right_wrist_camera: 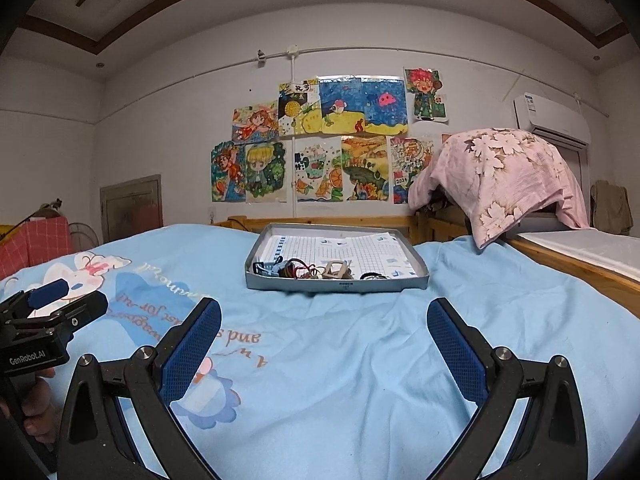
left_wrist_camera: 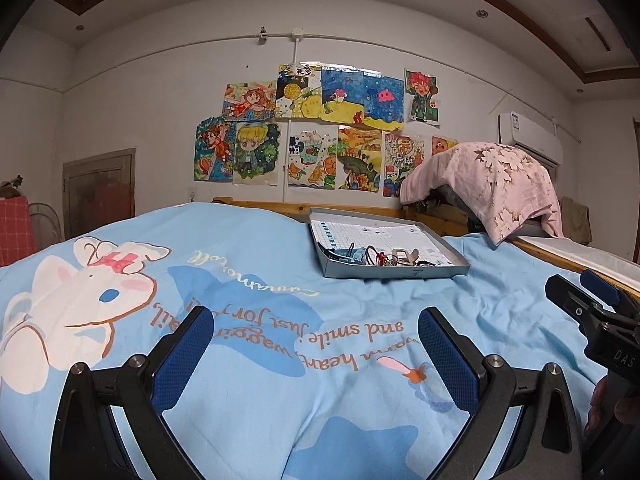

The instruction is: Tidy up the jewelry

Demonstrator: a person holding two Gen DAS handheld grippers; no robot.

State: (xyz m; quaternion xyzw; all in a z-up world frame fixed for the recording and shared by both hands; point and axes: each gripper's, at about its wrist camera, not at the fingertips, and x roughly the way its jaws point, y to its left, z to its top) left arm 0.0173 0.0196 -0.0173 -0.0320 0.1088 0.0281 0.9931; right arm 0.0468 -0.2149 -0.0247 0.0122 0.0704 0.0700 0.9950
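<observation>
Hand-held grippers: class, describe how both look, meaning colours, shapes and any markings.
The left hand-held gripper and right hand-held gripper match: black, angular linkage arms with silver bolts, each carrying two flat fingers faced with blue, textured pads. One body reads "GenRobot.AI", the other "DAS". No cables or sleeves show.

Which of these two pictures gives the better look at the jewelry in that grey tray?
The right wrist view: the jewelry sits nearly centred, the tray facing the camera squarely. The left wrist view shows the same pile off to the right, at an angle.
</observation>
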